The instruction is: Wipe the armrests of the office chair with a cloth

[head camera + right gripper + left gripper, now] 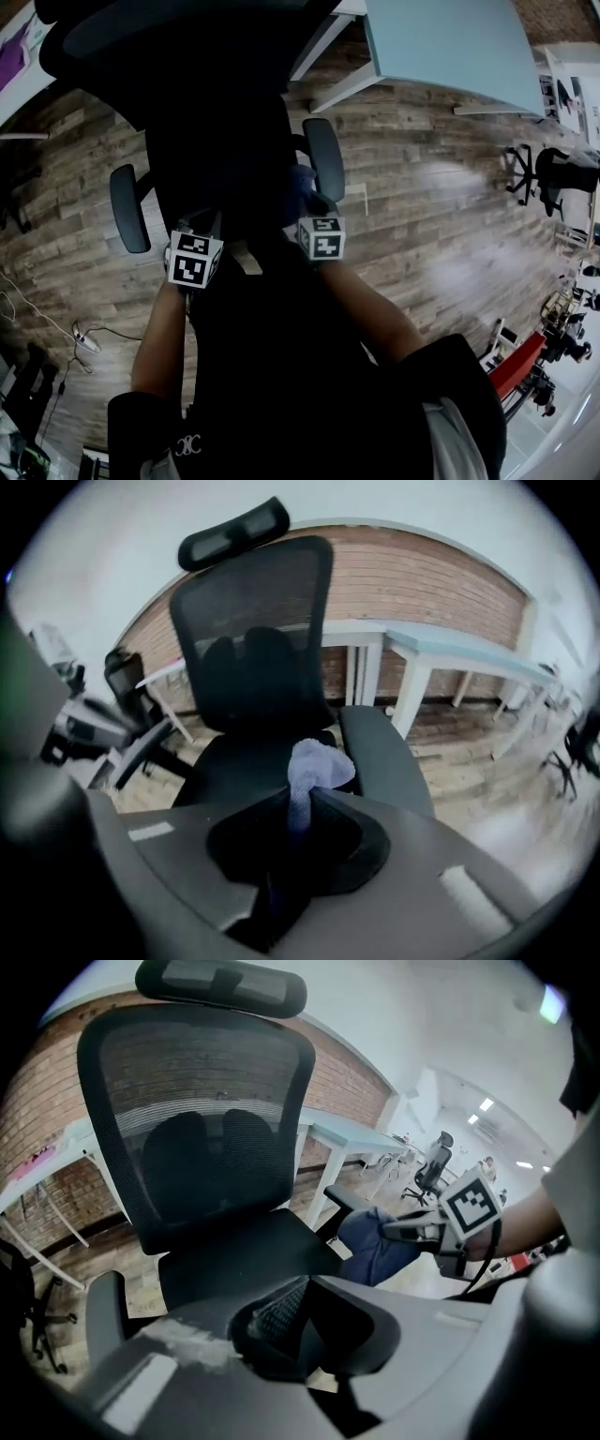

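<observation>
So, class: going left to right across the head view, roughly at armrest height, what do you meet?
left armrest → left gripper → right gripper → distant office chair

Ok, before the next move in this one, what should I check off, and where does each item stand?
1. Blue cloth gripped by the right gripper: ok, the jaws are shut on it and a bunch sticks out ahead.
2. Cloth touching the right armrest: cannot tell; it sits by the pad's near end.
3. Left gripper empty: ok, nothing is between its jaws.
4. Left gripper out of the way: ok, it is by the chair seat, apart from the right armrest.
5. Left armrest uncovered: ok, nothing lies on it.
</observation>
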`<state>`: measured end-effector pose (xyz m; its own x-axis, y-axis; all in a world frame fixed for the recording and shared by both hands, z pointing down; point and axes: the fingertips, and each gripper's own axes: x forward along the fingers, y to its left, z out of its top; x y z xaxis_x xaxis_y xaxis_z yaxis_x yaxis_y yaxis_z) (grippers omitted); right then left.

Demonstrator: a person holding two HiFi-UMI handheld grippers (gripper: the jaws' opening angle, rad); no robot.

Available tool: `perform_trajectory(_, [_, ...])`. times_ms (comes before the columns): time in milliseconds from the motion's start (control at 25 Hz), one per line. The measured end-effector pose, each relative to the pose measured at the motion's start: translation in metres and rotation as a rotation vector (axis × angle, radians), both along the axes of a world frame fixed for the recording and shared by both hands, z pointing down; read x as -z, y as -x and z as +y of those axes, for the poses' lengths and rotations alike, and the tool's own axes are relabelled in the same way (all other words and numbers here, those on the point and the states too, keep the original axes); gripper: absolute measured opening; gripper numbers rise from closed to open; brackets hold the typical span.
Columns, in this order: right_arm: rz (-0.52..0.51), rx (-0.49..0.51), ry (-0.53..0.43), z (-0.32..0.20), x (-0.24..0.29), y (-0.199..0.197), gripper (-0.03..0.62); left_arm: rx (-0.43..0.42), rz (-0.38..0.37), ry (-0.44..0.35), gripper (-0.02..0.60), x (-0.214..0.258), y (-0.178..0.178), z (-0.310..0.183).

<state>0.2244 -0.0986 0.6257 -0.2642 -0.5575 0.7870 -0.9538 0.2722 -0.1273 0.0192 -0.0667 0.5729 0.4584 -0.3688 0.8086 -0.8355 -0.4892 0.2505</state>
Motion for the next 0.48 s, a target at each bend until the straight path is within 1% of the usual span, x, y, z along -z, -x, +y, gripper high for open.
perform_trajectory(80, [-0.067,-0.169,0.014,-0.002,-0.008,0.002,0.046,-0.005,0.021,0.021,0.005,0.001,0.008,0.003])
perform_trajectory(200, [-0.181,-0.410,0.016,-0.005,-0.021,0.003,0.045,-0.013,0.040,0.029,0.005,0.004,0.023,0.002])
perform_trajectory(320, [-0.275,-0.603,-0.047,-0.015,-0.029,0.005,0.046,-0.037,0.052,0.041,0.005,0.003,0.039,-0.001])
perform_trajectory(480, [-0.318,-0.869,-0.156,-0.029,-0.037,-0.003,0.044,-0.154,0.020,0.056,0.005,-0.006,0.058,0.006])
